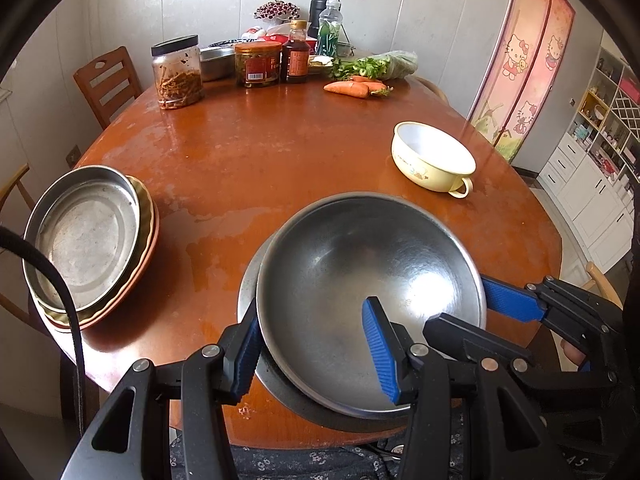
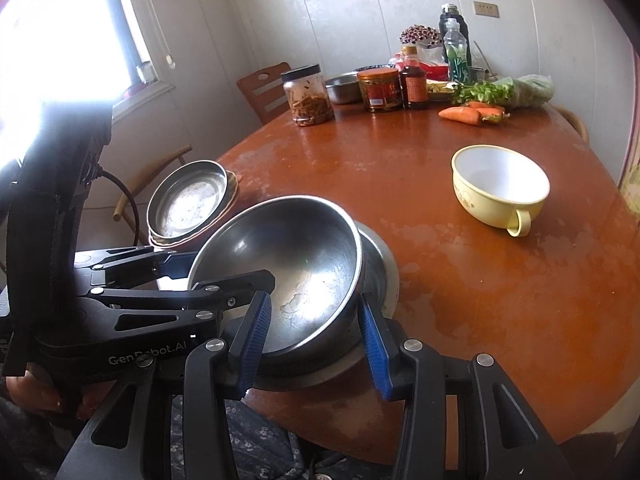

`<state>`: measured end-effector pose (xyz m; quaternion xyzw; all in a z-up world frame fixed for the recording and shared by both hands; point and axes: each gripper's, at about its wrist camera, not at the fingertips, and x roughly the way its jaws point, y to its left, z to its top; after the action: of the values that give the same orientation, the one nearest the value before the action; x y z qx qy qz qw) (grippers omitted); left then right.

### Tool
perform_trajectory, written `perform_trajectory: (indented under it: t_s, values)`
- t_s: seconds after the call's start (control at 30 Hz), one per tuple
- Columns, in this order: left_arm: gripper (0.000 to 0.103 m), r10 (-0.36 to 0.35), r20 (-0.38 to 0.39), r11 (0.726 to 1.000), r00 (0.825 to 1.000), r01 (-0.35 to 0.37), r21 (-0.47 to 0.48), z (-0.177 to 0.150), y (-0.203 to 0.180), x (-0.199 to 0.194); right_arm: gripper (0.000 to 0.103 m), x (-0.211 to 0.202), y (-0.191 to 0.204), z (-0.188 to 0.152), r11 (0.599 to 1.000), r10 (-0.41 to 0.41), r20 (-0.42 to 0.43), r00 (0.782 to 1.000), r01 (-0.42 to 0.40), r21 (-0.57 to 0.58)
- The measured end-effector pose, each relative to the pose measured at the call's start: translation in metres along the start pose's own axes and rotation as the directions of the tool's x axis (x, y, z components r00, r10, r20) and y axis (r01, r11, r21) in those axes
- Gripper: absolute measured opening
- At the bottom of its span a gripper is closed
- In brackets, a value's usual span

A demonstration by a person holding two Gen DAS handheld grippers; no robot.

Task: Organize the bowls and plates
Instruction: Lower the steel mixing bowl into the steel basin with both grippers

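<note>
A steel bowl (image 1: 368, 300) sits tilted inside a wider steel bowl (image 1: 248, 292) at the table's near edge; both show in the right wrist view (image 2: 296, 264) (image 2: 380, 268). My left gripper (image 1: 316, 344) is open, its fingers straddling the upper bowl's near-left rim. My right gripper (image 2: 316, 340) is open, its fingers straddling the bowl's near-right rim; it also shows in the left wrist view (image 1: 512, 300). A stack of plates topped by a steel dish (image 1: 86, 236) stands at the left (image 2: 192, 200). A cream bowl with a handle (image 1: 434, 160) stands at the right (image 2: 500, 188).
At the far end of the brown table (image 1: 280, 152) stand jars (image 1: 178, 72), bottles (image 1: 296, 52), a steel basin (image 1: 216, 62), carrots (image 1: 352, 87) and greens (image 1: 372, 66). Wooden chairs (image 1: 106, 80) stand at the left. Cabinets (image 1: 592, 184) stand at the right.
</note>
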<state>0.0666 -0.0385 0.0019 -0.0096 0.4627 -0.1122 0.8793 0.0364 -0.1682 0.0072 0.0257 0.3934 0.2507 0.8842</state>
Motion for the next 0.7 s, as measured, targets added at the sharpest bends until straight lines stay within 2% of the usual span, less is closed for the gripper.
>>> perform_trajectory:
  t_s: [0.7]
  values:
    - [0.049, -0.018, 0.005, 1.000, 1.000, 0.018, 0.012, -0.0009, -0.0009, 0.0016, 0.047, 0.0006, -0.0079, 0.0002, 1.000, -0.004, 0.005, 1.000, 0.004, 0.025]
